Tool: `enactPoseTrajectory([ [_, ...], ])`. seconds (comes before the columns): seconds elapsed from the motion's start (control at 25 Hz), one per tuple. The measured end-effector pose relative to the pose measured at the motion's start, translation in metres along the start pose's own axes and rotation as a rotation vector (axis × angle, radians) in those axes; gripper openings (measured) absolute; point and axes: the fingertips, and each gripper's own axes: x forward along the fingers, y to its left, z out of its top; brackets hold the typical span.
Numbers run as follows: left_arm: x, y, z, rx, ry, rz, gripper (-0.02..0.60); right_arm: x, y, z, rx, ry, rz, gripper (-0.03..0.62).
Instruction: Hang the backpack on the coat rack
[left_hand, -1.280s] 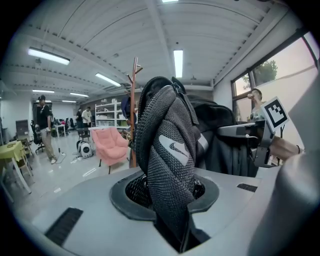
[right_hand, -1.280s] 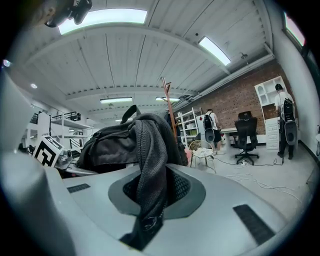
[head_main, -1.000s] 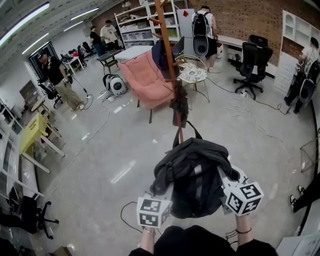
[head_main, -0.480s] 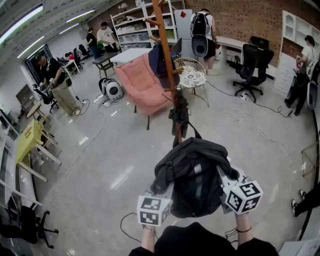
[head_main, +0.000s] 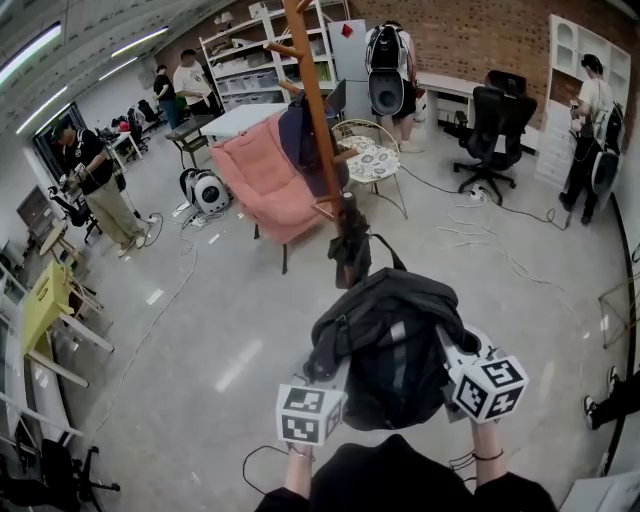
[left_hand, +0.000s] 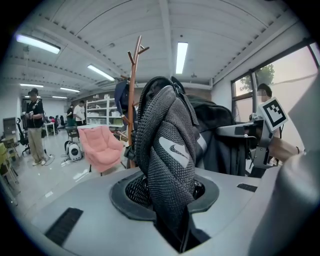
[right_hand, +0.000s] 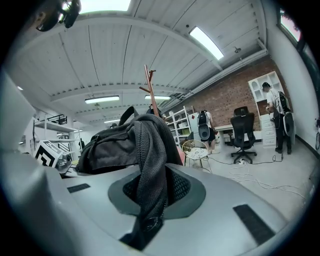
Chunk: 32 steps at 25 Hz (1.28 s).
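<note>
Backpack (head_main: 388, 345) pickup is done: I am holding it aloft by its mesh straps, with the fingers of the left gripper (left_hand: 175, 220) and right gripper (right_hand: 145, 220) clamping fabric. The coat rack (head_main: 318, 130) is standing just beyond, and hooking is remaining.

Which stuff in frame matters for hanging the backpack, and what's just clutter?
Job: backpack, its straps clamped in left gripper and right gripper; coat rack ahead.
Clutter: pink armchair, round side table, black office chair, white shelving, floor cables, bystanders.
</note>
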Motion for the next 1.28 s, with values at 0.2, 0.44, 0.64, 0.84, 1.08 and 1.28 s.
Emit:
enactPoseTrajectory([
  [0.2,0.024,0.010,0.006,0.002,-0.001,-0.004,0.123,0.021,-0.014,0.002,0.006,-0.012,-0.012,0.040],
  [0.44,0.047,0.018,0.016,0.018,0.011,-0.003,0.123,0.041,-0.030,0.009,0.022,-0.019,-0.021,0.040],
  [0.64,0.062,0.023,0.026,0.015,0.019,0.010,0.123,0.057,-0.043,0.014,0.038,-0.020,-0.010,0.040],
  [0.84,0.086,0.029,0.040,0.010,0.026,0.044,0.123,0.083,-0.063,0.028,0.042,-0.014,0.028,0.040],
  [1.08,0.122,0.040,0.057,-0.018,0.023,0.101,0.123,0.124,-0.092,0.043,0.037,-0.002,0.091,0.040],
  [1.28,0.147,0.044,0.077,-0.052,0.008,0.160,0.123,0.154,-0.115,0.062,0.021,0.005,0.155,0.040],
])
